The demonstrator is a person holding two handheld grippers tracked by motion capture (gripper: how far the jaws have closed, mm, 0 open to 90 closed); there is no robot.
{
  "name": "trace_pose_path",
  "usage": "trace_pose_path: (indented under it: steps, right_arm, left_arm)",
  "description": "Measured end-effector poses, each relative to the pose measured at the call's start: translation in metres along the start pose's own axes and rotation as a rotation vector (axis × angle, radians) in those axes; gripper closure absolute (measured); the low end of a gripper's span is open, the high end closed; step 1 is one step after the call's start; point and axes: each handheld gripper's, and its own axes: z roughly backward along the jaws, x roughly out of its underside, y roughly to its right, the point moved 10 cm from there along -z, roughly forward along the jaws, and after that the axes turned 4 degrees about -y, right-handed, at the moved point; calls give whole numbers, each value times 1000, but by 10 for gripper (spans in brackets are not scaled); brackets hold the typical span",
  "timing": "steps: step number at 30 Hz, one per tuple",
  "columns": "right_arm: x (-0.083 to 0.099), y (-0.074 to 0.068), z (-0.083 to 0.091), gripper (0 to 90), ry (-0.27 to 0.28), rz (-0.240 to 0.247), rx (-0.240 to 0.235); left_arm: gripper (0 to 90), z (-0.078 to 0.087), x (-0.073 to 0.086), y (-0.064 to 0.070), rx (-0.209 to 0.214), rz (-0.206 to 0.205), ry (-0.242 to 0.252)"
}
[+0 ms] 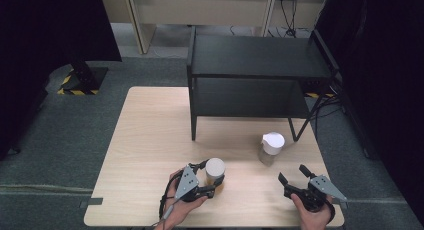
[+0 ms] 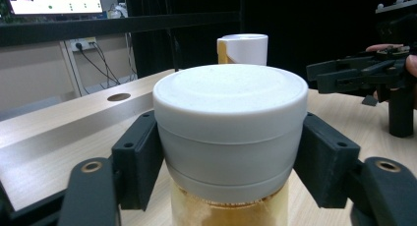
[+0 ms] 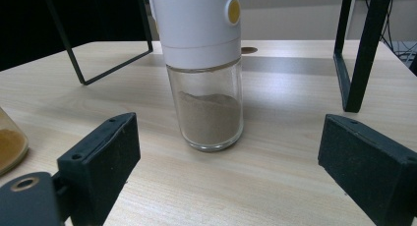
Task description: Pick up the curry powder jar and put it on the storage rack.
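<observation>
A glass jar of yellow powder with a white lid (image 1: 215, 169) stands near the table's front edge. My left gripper (image 1: 214, 176) is shut on it, and in the left gripper view its pads (image 2: 137, 159) press both sides of the lid (image 2: 230, 118). A second jar (image 1: 271, 148), holding brown powder under a white dispenser cap, stands upright to the right. My right gripper (image 1: 292, 172) sits just in front of that jar, open and apart from it. In the right gripper view the brown jar (image 3: 209, 83) stands ahead of the spread jaws of this gripper (image 3: 231, 137).
A black two-level shelf rack (image 1: 255, 55) stands on the far half of the wooden table (image 1: 150, 140), its legs (image 3: 356, 54) just behind the brown jar. The yellow jar (image 3: 10, 147) edges into the right gripper view. Grey floor surrounds the table.
</observation>
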Motion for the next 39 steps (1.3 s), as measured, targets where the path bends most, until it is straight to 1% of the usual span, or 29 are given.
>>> trace_pose_path:
  steps: [7, 11, 14, 18, 19, 20, 21, 22, 25, 28, 33, 39]
  right_arm:
    - [0, 0, 0, 88, 0, 0, -1]
    - [0, 0, 0, 88, 0, -1, -2]
    - [0, 0, 0, 88, -1, -2, -2]
    - [0, 0, 0, 88, -1, -1, 0]
    - [0, 0, 0, 88, -1, -1, 0]
    - [0, 0, 0, 88, -1, -1, 0]
    - [0, 0, 0, 88, 0, -2, 1]
    - [0, 0, 0, 88, 0, -2, 1]
    - [0, 0, 0, 89, 1, -2, 2]
    - [0, 0, 0, 88, 1, -2, 2]
    - [0, 0, 0, 89, 2, -5, 2]
    - [0, 0, 0, 89, 2, -4, 1]
  left_arm:
    - [333, 0, -1, 2, -13, 12, -5]
    - [334, -1, -6, 4, -27, 19, -24]
    - [334, 0, -9, 4, -33, 27, -17]
    - [334, 4, -26, 6, -57, 26, 20]
    - [334, 4, -26, 6, -57, 26, 20]
    - [334, 5, -31, 6, -61, 26, 31]
    - [334, 7, -41, 6, -71, 33, 52]
    - [334, 8, -47, 6, -78, 36, 64]
    - [334, 10, -63, 5, -104, 30, 89]
    - [334, 12, -81, 2, -126, 27, 107]
    - [334, 10, -109, -2, -163, 8, 143]
    - [334, 8, -137, -6, -179, -18, 165]
